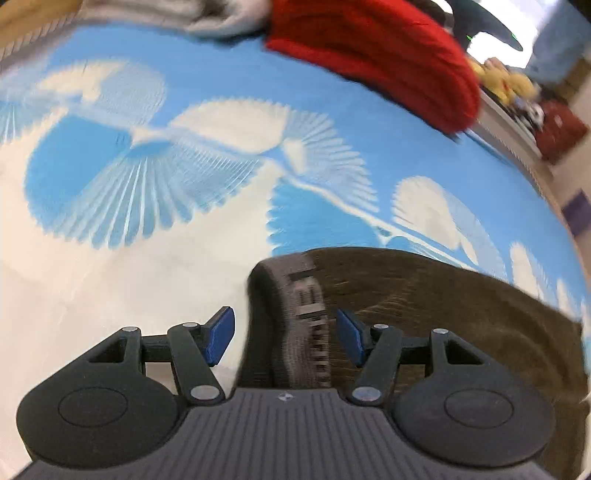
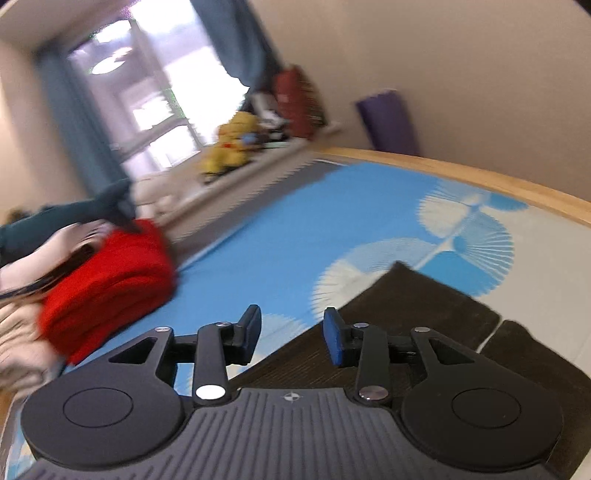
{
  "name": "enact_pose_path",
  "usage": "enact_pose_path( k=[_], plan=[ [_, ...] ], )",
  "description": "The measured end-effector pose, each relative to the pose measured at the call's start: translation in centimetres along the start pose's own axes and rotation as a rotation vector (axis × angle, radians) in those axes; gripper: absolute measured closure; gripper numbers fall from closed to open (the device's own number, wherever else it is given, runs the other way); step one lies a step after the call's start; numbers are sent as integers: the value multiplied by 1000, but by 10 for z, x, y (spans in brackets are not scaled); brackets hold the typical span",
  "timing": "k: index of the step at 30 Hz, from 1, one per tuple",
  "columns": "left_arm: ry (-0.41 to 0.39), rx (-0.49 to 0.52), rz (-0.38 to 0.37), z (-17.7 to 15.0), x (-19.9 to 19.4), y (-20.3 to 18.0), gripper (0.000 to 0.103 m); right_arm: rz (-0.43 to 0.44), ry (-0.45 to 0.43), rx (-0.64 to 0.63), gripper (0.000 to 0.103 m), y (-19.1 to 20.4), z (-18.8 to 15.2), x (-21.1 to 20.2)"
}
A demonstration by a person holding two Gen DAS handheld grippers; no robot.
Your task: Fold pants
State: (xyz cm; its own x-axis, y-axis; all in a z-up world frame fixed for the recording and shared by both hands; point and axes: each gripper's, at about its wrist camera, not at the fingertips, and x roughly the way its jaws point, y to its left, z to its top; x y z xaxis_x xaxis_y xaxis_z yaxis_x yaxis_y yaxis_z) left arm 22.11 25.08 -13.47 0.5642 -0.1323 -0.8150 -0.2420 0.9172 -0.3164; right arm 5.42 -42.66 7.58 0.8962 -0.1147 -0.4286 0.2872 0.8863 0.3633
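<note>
Dark brown pants [image 1: 454,317] lie on a blue and white patterned sheet [image 1: 207,110]. Their grey ribbed waistband [image 1: 295,314] runs up between the jaws of my left gripper [image 1: 285,336], which is open; neither blue pad touches the cloth. In the right wrist view the pants [image 2: 413,306] lie flat at the lower right, with a gap between two dark parts. My right gripper [image 2: 291,334] hovers open over the left edge of the pants, with nothing between its fingers.
A folded red garment [image 1: 388,59] [image 2: 110,284] lies on the sheet beside a pile of grey and white clothes [image 1: 221,18]. A wooden edge [image 2: 480,177] borders the sheet. A yellow plush toy [image 2: 232,147] sits on a ledge by the window.
</note>
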Motion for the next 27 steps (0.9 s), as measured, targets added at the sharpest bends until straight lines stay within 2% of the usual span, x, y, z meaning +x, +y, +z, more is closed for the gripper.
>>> enact_pose_path(
  k=[2, 4, 5, 7, 8, 11, 13, 15, 18, 19, 20, 22, 23, 25, 26, 27],
  plan=[
    [3, -23, -24, -1, 12, 4, 37, -22, 19, -27, 62, 6, -13, -3],
    [10, -40, -46, -1, 21, 2, 40, -44, 61, 10, 61, 9, -20, -4],
    [19, -19, -51, 0, 25, -3, 58, -41, 52, 10, 61, 12, -23, -6],
    [2, 73, 11, 0, 29, -15, 76, -77, 42, -53, 61, 22, -26, -6],
    [-27, 57, 17, 4, 24, -15, 78, -81, 44, -72, 61, 24, -27, -5],
    [-106, 50, 65, 10, 6, -20, 76, -75, 52, -101, 61, 33, -37, -13],
    [-60, 50, 103, 9, 0, -24, 69, -73, 50, -123, 61, 36, -39, -13],
    [22, -11, 156, 10, -16, -20, 63, -69, 54, -144, 61, 39, -39, -11],
    [71, -18, 148, 7, -55, -17, 62, -45, 58, -169, 61, 44, -38, -5],
    [90, 17, 144, 0, -70, -16, 57, -35, 60, -177, 61, 47, -38, -4],
    [106, 58, 150, -8, -83, -15, 44, -22, 61, -180, 61, 49, -37, -4],
    [103, 96, 171, -36, -104, -8, 27, 20, 54, -163, 61, 55, -35, -4],
    [105, 97, 176, -53, -109, -2, 25, 38, 51, -156, 61, 57, -35, -4],
    [155, 81, 175, -89, -103, 11, 25, 57, 43, -152, 61, 63, -36, -7],
    [189, 77, 164, -106, -95, 17, 34, 66, 40, -150, 61, 67, -36, -9],
    [261, 97, 156, -121, -84, 22, 50, 77, 40, -150, 61, 69, -36, -9]
  ],
)
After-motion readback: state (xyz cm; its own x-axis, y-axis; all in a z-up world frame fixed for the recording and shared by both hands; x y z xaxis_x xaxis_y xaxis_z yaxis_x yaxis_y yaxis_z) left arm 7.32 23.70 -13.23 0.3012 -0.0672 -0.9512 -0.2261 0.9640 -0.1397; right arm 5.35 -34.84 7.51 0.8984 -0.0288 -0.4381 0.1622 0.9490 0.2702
